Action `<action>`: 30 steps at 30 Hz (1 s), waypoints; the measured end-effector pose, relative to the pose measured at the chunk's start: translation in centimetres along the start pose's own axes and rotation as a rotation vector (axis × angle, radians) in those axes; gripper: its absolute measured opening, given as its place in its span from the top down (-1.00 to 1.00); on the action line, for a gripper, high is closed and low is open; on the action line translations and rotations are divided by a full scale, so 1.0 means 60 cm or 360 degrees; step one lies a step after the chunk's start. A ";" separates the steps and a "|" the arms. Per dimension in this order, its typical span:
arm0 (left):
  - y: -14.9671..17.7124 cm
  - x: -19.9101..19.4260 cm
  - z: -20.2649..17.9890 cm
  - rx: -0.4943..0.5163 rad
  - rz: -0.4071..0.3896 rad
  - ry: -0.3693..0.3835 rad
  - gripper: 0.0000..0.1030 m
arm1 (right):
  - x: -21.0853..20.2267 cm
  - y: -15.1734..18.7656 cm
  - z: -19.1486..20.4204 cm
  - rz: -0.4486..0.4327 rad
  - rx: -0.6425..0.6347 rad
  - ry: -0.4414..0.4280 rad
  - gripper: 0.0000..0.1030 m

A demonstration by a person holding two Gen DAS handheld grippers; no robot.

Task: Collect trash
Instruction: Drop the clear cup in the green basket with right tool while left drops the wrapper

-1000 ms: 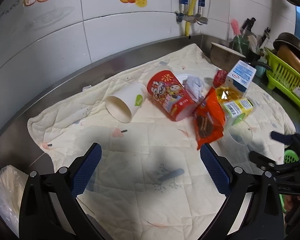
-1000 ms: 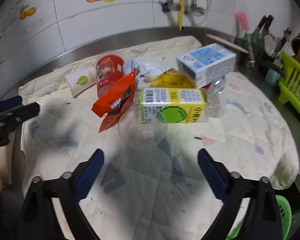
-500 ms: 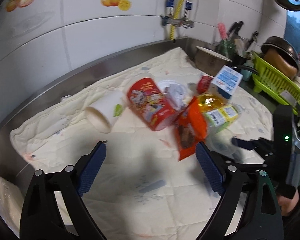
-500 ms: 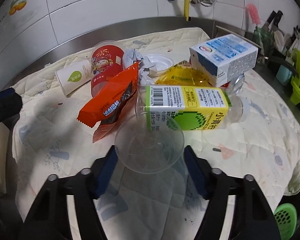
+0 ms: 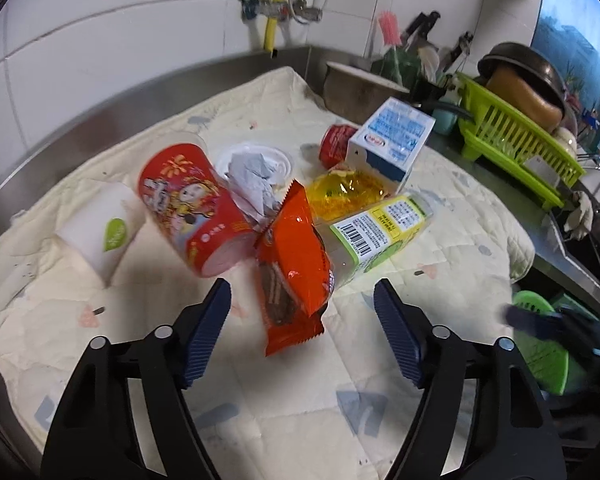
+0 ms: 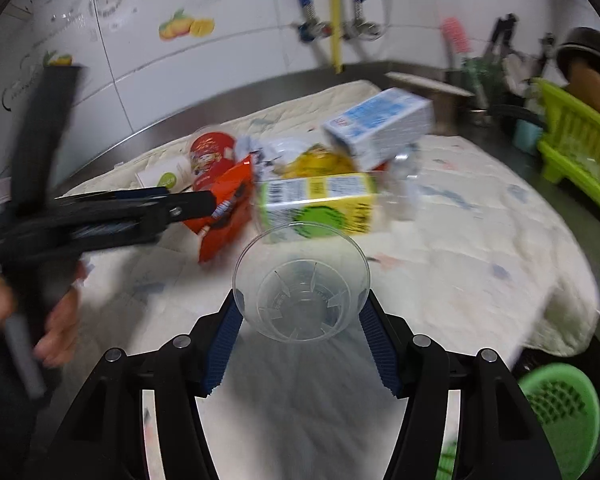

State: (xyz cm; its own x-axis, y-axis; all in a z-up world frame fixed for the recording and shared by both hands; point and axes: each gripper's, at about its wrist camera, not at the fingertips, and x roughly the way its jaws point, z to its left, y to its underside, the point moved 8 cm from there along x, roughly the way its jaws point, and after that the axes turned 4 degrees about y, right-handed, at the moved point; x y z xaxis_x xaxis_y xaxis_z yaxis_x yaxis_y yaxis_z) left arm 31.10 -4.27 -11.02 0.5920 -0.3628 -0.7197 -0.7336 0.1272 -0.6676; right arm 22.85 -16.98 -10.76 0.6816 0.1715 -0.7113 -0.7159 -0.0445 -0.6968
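Clear plastic, the empty cup sits clamped between the blue pads of the right tongs, its mouth facing the camera, above the quilted cloth on the counter. The left tongs gape wide and hold nothing, straddling the near end of an orange snack wrapper in the trash pile.

A clear plastic cup, mouth toward the camera, sits gripped between blue pads.
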 end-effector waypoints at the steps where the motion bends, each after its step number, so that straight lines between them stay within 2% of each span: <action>1: 0.000 0.008 0.002 -0.0005 0.0012 -0.0003 -0.37 | -0.019 0.008 -0.013 -0.0021 -0.0004 0.0041 -0.12; 5: 0.002 0.030 0.009 -0.0039 0.0031 0.0001 -0.14 | -0.070 0.053 -0.074 -0.0050 0.0000 0.0231 -0.12; 8: -0.001 0.036 0.016 -0.0078 0.0023 0.0037 0.22 | -0.098 0.104 -0.130 -0.0032 0.0042 0.0378 -0.12; 10: -0.001 0.037 0.017 -0.0108 0.0019 0.0083 0.59 | -0.110 0.143 -0.167 0.0002 0.0082 0.0477 -0.13; 13: -0.001 0.034 0.016 -0.0116 0.0008 0.0096 0.80 | -0.109 0.204 -0.218 0.0094 0.0177 0.0554 -0.13; 17: 0.001 0.012 0.007 -0.0106 -0.0022 0.0112 0.87 | -0.098 0.271 -0.266 0.0212 0.0284 0.0616 -0.13; 22: 0.006 -0.043 -0.016 -0.0051 -0.0086 0.0100 0.92 | -0.088 0.327 -0.314 0.0304 0.0408 0.0652 -0.13; 28: 0.017 -0.107 -0.089 0.0041 -0.0141 0.0242 0.92 | -0.083 0.367 -0.346 0.0354 0.0518 0.0669 -0.16; 30: 0.025 -0.119 -0.137 0.0112 -0.0137 0.0320 0.92 | -0.085 0.374 -0.349 0.0354 0.0536 0.0671 -0.28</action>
State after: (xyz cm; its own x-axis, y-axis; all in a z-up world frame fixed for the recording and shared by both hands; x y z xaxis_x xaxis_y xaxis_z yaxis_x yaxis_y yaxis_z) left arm 23.05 -9.07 -5.31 0.5677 -0.5508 -0.6119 -0.6542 0.1494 -0.7414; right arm 6.47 -39.46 -24.67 0.4614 -0.2159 -0.8605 -0.8101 0.2929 -0.5078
